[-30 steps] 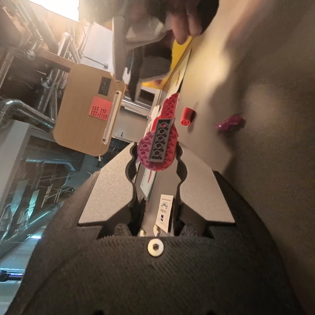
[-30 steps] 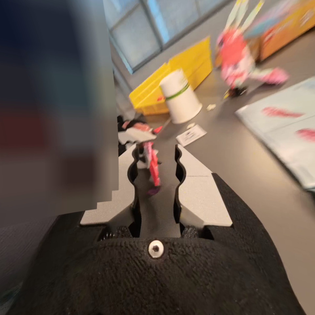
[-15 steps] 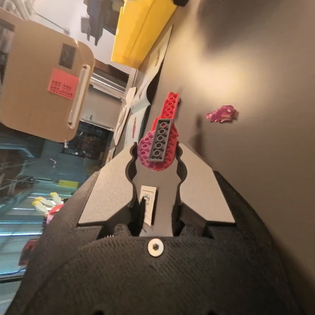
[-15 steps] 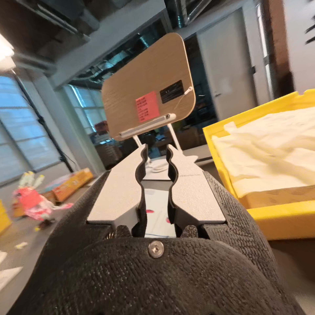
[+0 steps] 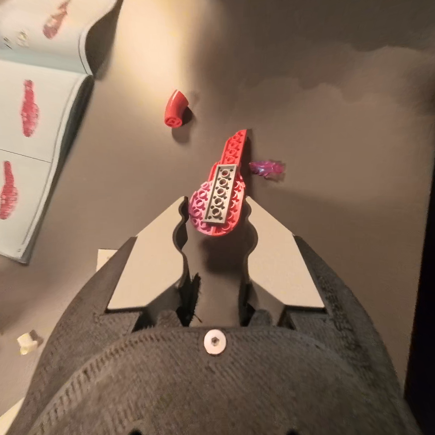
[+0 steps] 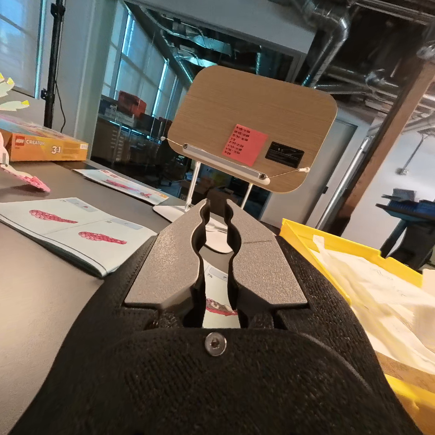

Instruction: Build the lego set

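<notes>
My left gripper is shut on a flat red and pink brick assembly with a grey plate on its underside. Both fingertips press its rounded end and hold it above the dark table. A red curved brick lies on the table to the upper left, and a translucent purple piece lies just right of the assembly. My right gripper hovers over the table with its jaws a narrow gap apart and nothing between them. It points at a wooden book stand.
An open instruction booklet lies at the left and also shows in the right wrist view. A yellow bin with paper bags stands at the right. An orange box and a pink model are far left. A small white piece lies by my left gripper. The gap from one gripper's tips to the other's is roughly 25 cm. It is some 20 cm from my left tips to the small white piece.
My left gripper has turned to look down on the table, with the assembly still in its grasp. My right gripper swung up towards the book stand and its jaws narrowed on nothing.
</notes>
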### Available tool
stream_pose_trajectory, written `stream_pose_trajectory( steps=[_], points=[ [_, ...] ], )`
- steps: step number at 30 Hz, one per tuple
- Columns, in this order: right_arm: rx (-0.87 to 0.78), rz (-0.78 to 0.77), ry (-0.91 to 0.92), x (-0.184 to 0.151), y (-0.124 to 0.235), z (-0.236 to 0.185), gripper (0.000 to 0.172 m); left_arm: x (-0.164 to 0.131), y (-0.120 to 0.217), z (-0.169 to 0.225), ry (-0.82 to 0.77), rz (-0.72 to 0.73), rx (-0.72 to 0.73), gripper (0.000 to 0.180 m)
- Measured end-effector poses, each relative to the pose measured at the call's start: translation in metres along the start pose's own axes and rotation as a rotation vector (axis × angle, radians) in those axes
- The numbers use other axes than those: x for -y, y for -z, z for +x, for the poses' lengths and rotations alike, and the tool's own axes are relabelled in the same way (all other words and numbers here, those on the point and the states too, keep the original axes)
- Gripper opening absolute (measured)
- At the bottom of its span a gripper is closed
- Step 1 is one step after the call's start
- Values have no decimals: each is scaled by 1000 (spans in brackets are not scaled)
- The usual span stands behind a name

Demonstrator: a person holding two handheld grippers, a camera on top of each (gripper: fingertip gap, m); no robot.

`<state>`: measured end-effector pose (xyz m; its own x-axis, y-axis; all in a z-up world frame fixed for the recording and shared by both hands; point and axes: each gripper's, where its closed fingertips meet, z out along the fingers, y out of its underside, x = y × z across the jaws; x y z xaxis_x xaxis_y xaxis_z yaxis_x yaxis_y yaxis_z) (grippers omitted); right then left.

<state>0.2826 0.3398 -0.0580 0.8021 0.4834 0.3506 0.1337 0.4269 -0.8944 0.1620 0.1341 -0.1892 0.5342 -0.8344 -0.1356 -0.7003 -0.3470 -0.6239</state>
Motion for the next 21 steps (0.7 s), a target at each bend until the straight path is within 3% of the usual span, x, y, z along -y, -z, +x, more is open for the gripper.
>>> stream_pose_trajectory(
  steps=[2, 7, 11, 16, 19, 21],
  points=[
    [-1, 0, -8, 0, 0, 1, 9, 0, -1, 2, 35, -12, -29, 45],
    [1, 33, -40, 4, 3, 3, 9, -1, 1, 0, 98, -7, -11, 68],
    [2, 46, -27, 7, 4, 2, 9, 14, 26, 9, 111, 148, 39, 67],
    [-40, 47, -32, 7, 7, 10, 9, 18, 102, 13, 166, 393, 203, 63],
    [-64, 38, -38, 5, 7, 14, 9, -5, 174, -18, 317, 507, 483, 63],
    [-80, 32, -36, 4, 7, 17, 9, -40, 227, -42, 453, 513, 715, 51]
  ],
)
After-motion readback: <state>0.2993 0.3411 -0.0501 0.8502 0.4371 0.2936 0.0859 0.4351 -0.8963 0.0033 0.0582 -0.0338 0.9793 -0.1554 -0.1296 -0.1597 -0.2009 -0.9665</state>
